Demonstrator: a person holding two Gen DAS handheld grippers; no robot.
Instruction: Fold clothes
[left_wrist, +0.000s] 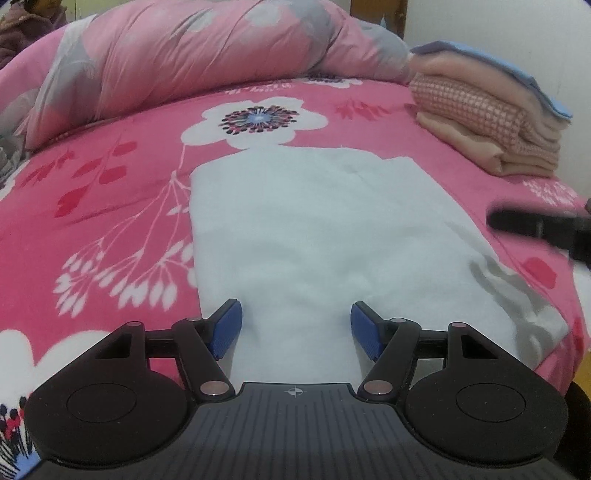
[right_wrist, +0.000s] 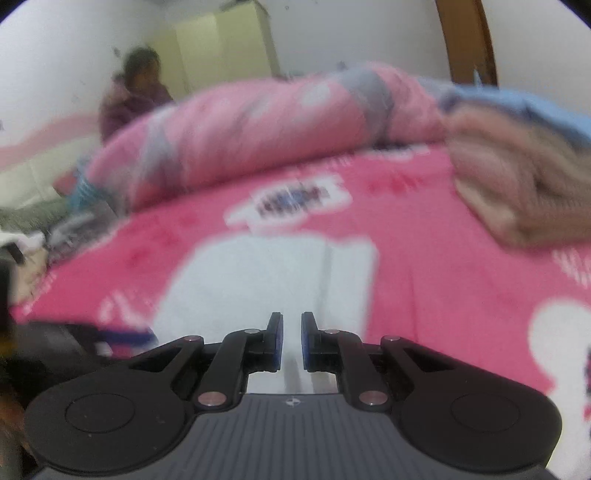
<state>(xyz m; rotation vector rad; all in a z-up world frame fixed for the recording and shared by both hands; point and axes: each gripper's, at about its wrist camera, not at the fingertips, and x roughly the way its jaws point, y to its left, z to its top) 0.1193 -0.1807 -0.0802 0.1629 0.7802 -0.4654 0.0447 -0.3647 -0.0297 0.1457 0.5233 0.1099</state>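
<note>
**White garment lies flat, both grippers at its near edge**

Left wrist view: the left gripper has its jaws spread wide, blue pads well apart, with nothing pinched. The white garment lies flat on the pink floral bedspread, stretching away from the jaws; its near end runs beneath and between them. It already looks narrowed into a long panel, so I judge the fold to be part done, with the lengthwise halving to come. The next move would call for lowering the pads onto the near hem and closing on it. Ahead and to the right of the jaws sits a stack of folded clothes, peach and checked with a blue piece on top. A rolled pink quilt lies far beyond. At the right edge a dark blurred bar, likely the other gripper, hangs over the bedspread.

Right wrist view: this picture is blurred. The right gripper has its jaws nearly pressed together, a narrow gap showing between them; I see no cloth caught there. The garment spreads just ahead of the jaws. Beyond the quilt, a person sits by a pale wall and a yellowish cupboard
</note>
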